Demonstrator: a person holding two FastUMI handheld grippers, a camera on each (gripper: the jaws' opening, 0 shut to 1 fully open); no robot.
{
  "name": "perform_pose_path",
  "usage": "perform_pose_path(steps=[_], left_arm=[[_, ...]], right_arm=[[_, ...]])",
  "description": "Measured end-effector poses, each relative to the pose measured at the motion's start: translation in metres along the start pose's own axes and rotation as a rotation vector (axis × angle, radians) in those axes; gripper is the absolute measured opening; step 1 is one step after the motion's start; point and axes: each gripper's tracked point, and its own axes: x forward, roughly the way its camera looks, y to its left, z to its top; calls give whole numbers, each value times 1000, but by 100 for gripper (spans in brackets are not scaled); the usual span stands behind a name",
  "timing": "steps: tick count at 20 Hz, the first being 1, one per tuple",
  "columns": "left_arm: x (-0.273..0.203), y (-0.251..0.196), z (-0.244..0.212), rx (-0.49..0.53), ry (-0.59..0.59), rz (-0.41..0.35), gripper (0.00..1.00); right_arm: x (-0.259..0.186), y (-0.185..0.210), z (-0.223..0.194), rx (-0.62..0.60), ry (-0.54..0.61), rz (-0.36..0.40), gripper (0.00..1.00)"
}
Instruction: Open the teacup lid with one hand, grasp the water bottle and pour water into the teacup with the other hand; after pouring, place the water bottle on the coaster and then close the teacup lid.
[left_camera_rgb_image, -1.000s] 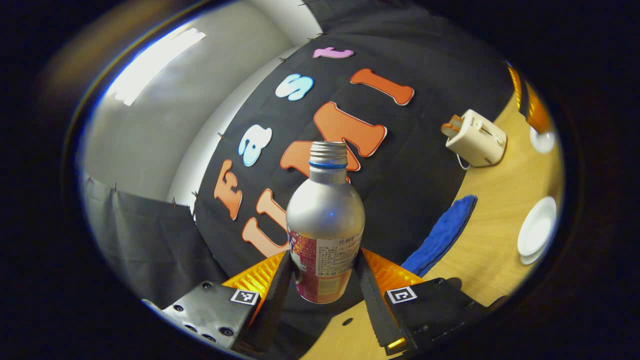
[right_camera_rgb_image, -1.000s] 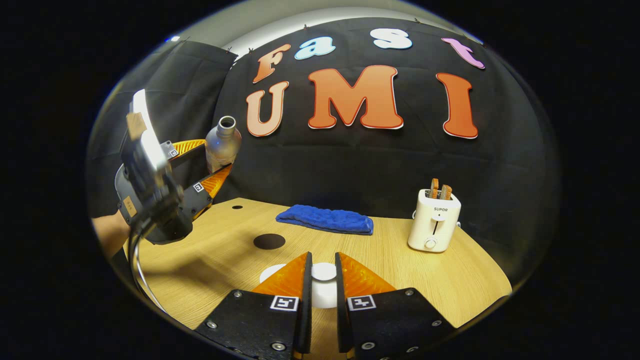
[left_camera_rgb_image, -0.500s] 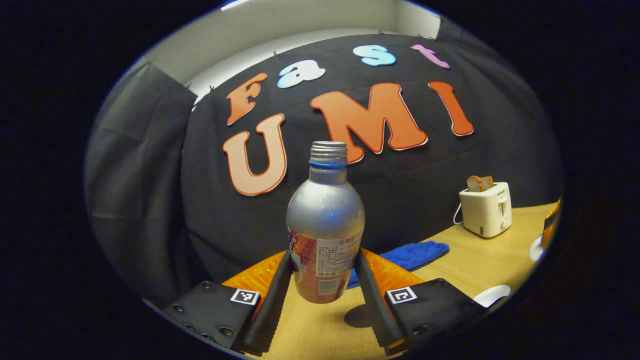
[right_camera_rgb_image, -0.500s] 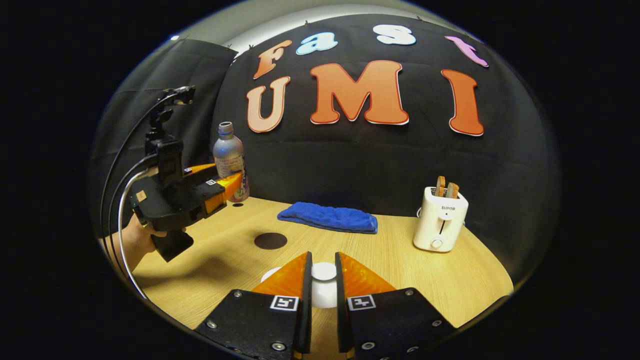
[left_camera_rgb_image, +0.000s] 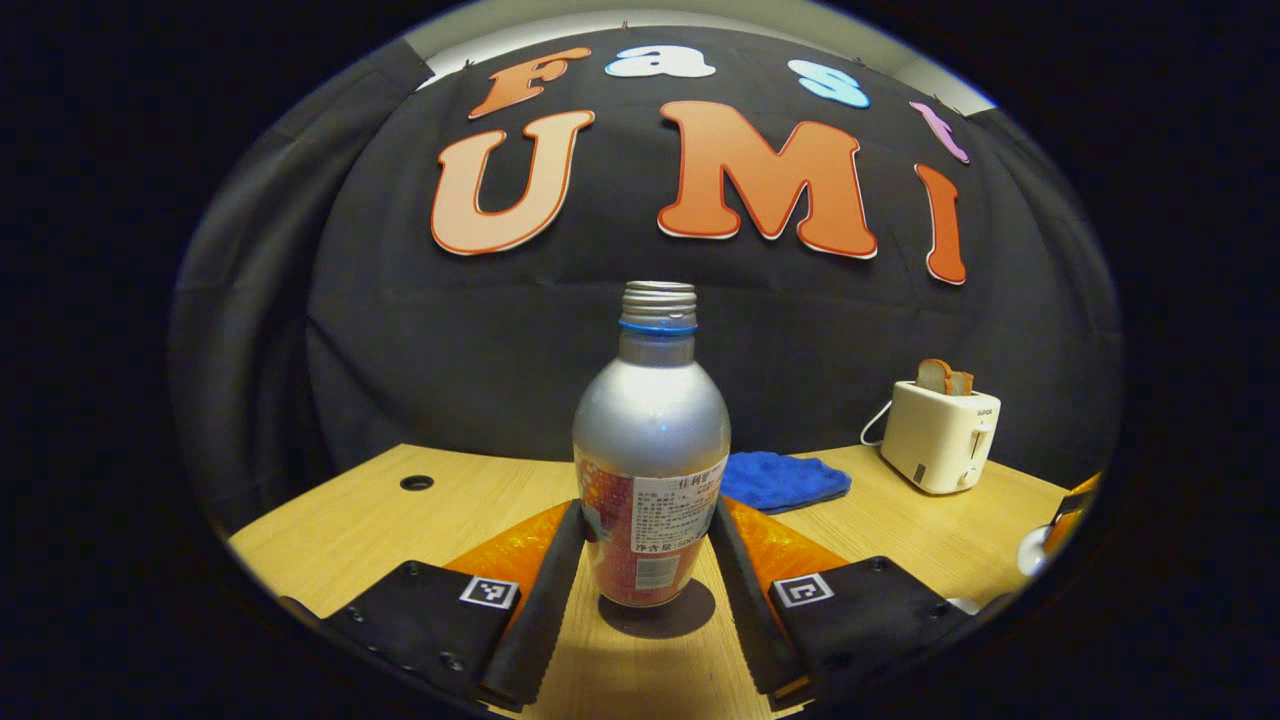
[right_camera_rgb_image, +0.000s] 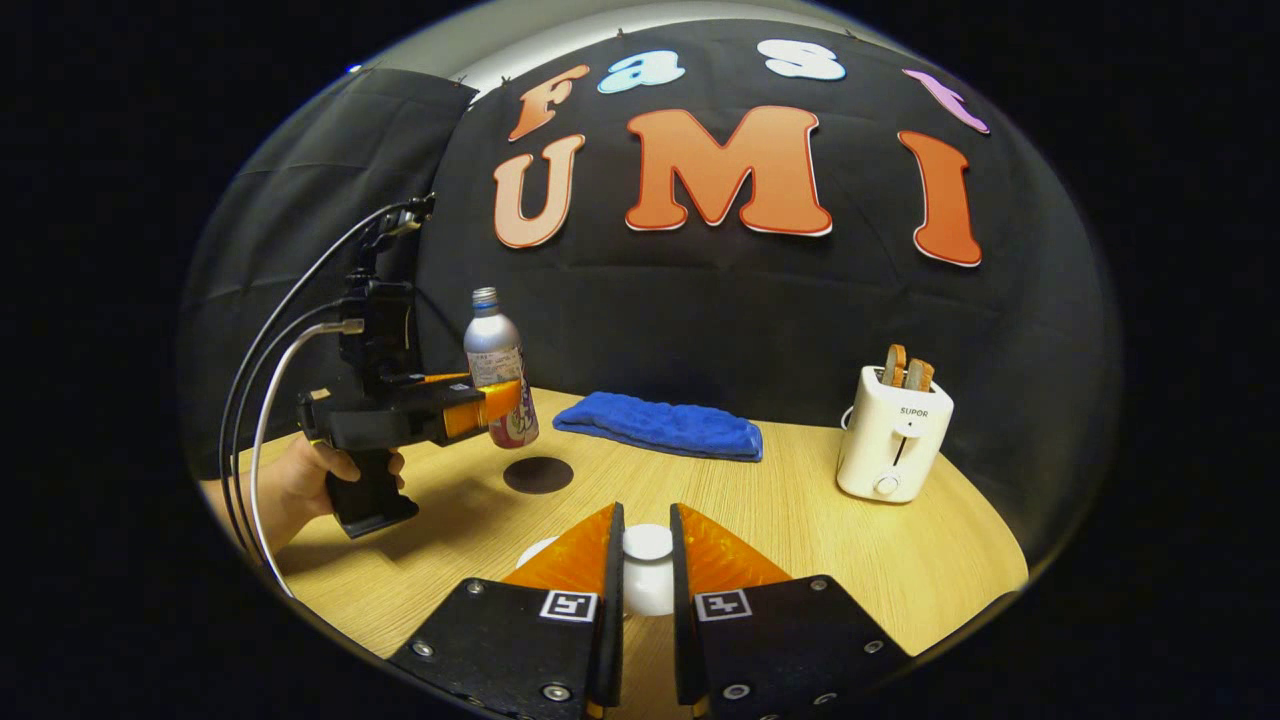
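Note:
A silver water bottle (left_camera_rgb_image: 650, 440) with a coloured label stands upright between my left gripper's (left_camera_rgb_image: 648, 565) fingers, which are shut on its lower body. A dark round patch (left_camera_rgb_image: 655, 618) lies on the table right under it. In the right gripper view the bottle (right_camera_rgb_image: 497, 375) hangs just above and behind the dark round coaster (right_camera_rgb_image: 538, 474), held by the left gripper (right_camera_rgb_image: 500, 402). My right gripper (right_camera_rgb_image: 647, 560) is shut on the white teacup lid (right_camera_rgb_image: 648, 545). A white rim (right_camera_rgb_image: 535, 548) peeks out left of its fingers; the cup itself is hidden.
A blue cloth (right_camera_rgb_image: 660, 430) lies at the back of the wooden table (right_camera_rgb_image: 850, 560). A white toaster (right_camera_rgb_image: 893, 440) holding bread slices stands at the right. A hand (right_camera_rgb_image: 300, 480) and cables are at the left. A small hole (left_camera_rgb_image: 416, 483) is in the tabletop.
The left gripper has swung the bottle from tilted to upright and lowered it toward the coaster. The right gripper has kept still with the lid.

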Motion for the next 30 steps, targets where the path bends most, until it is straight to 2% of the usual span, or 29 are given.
perform_pose_path(steps=[1,6,7,8,11,12,14,15,17,18,20,22,30], left_arm=[[5,0,-5,-11,9,1,78],[25,-3,-31,-45,68,-23,78],[26,-2,-33,-48,76,-26,81],[28,-2,-37,-47,88,-23,77],[28,-2,-45,-58,113,-30,78],[29,-3,-47,-61,115,-29,74],[30,-3,-48,-58,125,-25,81],[30,-3,-46,-53,126,-26,77],[32,-6,-49,-42,139,-35,79],[31,-8,-48,-43,140,-37,85],[29,-7,-45,-39,139,-32,87],[24,-10,-39,-37,128,-39,99],[-21,4,-24,13,96,-41,99]], right_arm=[[2,-1,0,0,4,-5,21],[9,-3,-4,0,13,-13,21],[10,-2,-5,-2,16,-11,21],[12,-2,-6,-3,21,-7,21],[14,1,-7,-2,26,8,22],[15,1,-7,-4,25,9,22],[17,1,-9,-2,29,10,22],[18,1,-10,1,31,15,22],[18,1,-8,5,27,11,21],[18,-1,-7,6,22,5,22],[19,-1,-5,16,17,5,21],[18,2,-1,25,8,8,22],[20,16,3,39,-11,19,21]])
